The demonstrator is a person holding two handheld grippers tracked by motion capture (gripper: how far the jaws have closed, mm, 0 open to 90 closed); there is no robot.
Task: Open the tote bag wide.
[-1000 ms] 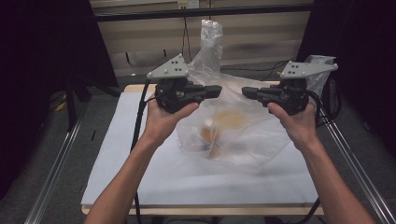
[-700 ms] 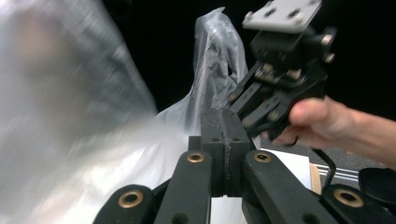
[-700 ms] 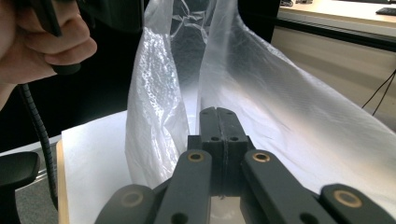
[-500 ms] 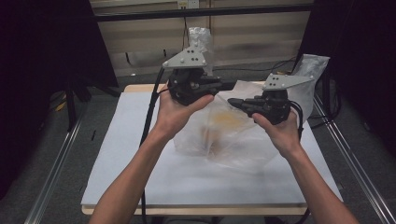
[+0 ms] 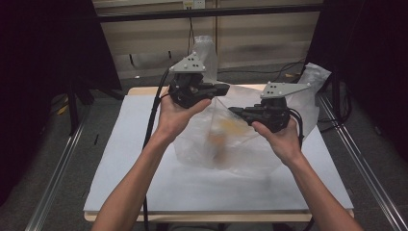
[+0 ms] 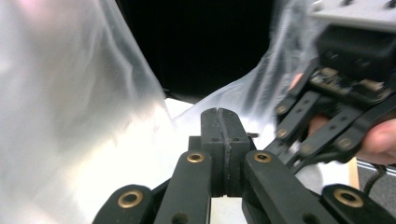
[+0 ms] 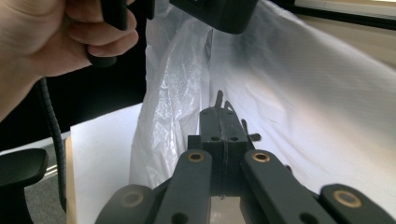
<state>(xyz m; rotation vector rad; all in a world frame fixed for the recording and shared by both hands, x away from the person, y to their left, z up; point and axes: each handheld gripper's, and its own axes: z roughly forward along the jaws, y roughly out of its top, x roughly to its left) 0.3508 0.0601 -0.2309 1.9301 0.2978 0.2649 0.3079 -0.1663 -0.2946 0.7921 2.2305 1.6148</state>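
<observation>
I am holding my left gripper (image 5: 222,88) raised over the far part of the white table (image 5: 144,159), at about 11 o'clock from the table's centre, nose pointing toward 3 o'clock. In the left gripper view its jaws are pressing flat together; whether film is caught between them I cannot tell. The clear plastic bag (image 5: 231,139) is standing at the table's middle, one part rising beside my left gripper toward 12 o'clock, another bulging toward 2 o'clock. Blurred yellowish contents (image 5: 226,127) are showing through the film. I am holding my right gripper (image 5: 235,111) at about 2 o'clock from centre, lower than the left, nose pointing toward 9 o'clock against the bag. Its jaws are clenching together, thin dark slivers protruding at the tips; whether they are pinching film I cannot tell.
</observation>
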